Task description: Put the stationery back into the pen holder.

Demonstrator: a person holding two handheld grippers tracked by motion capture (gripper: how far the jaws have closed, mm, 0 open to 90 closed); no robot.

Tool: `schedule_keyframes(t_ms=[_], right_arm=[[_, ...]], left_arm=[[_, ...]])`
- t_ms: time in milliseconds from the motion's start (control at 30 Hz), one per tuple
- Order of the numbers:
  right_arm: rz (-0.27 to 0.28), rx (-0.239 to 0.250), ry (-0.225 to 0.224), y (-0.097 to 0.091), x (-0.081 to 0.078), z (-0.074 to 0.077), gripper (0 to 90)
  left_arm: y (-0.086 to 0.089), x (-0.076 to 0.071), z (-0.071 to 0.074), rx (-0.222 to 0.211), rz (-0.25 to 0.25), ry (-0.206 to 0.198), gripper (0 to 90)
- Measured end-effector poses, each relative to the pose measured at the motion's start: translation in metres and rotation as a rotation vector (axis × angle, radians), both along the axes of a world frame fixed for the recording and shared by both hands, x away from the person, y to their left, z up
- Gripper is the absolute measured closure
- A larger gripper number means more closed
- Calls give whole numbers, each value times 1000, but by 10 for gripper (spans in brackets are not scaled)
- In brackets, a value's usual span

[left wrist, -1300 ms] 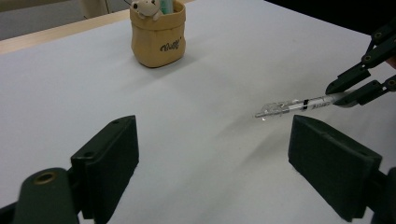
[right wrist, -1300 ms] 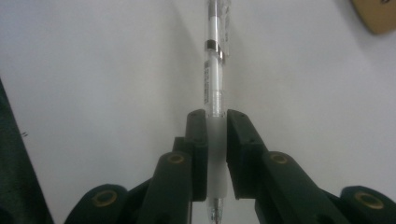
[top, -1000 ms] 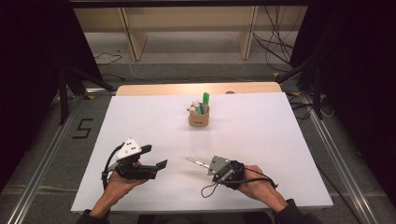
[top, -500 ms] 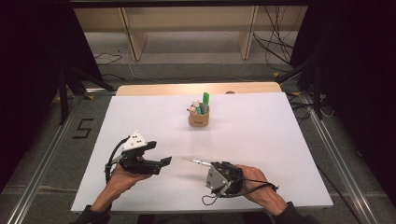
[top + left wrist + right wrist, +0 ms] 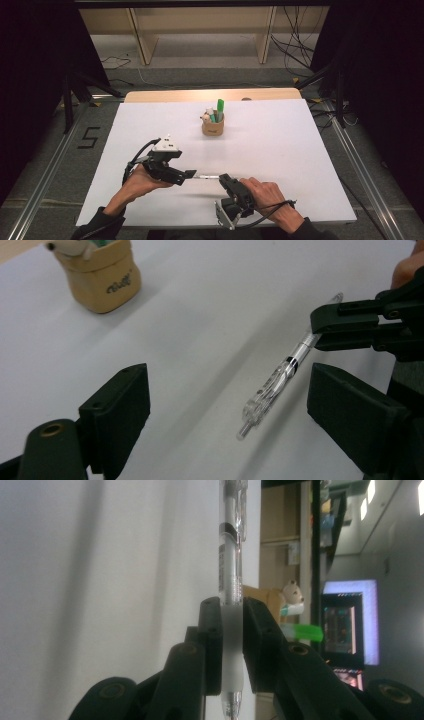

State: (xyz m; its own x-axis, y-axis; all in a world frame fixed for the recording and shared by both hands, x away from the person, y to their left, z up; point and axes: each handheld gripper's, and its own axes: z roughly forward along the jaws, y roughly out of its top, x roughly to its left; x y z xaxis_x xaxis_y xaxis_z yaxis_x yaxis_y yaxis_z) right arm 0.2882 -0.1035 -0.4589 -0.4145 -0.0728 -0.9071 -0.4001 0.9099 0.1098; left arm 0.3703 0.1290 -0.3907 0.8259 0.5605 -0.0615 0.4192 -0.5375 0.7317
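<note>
Right tool (image 5: 223, 178) is clenched on a clear pen (image 5: 280, 380) — its two black jaws pinch the white grip section, seen close in the right gripper view (image 5: 231, 630), with the barrel running straight on past the jaw tips and the tip end poking out behind them. In the high view the pen (image 5: 207, 177) sits level above the white table (image 5: 300, 150), near the front edge, bridging the gap between both tools and pointing toward the left one. Left tool (image 5: 189, 174) is released, jaws spread wide; in the left gripper view the pen's free end with the clicker hangs between the two jaws (image 5: 227, 410), closer to the right-hand jaw, touching neither. Pen casts a soft shadow on the table below, so it's off the surface. Each tool is carried by a hand, dark sleeves coming in from the bottom edge. Further back, around the table's middle — well apart from both tools — stands a tan pen holder (image 5: 212, 125) with a small bear figure on its rim and a green marker (image 5: 220, 106) sticking up out of it.
</note>
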Motion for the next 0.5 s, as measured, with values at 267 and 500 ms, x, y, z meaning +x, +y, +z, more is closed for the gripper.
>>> schedule_keyframes(t_ms=[267, 500], right_arm=[[57, -11, -67, 2, -4, -4, 802], [85, -38, -94, 4, -7, -5, 802]], left_arm=[[-26, 3, -5, 120, -128, 59, 199], [-37, 4, -10, 173, -192, 99, 239]])
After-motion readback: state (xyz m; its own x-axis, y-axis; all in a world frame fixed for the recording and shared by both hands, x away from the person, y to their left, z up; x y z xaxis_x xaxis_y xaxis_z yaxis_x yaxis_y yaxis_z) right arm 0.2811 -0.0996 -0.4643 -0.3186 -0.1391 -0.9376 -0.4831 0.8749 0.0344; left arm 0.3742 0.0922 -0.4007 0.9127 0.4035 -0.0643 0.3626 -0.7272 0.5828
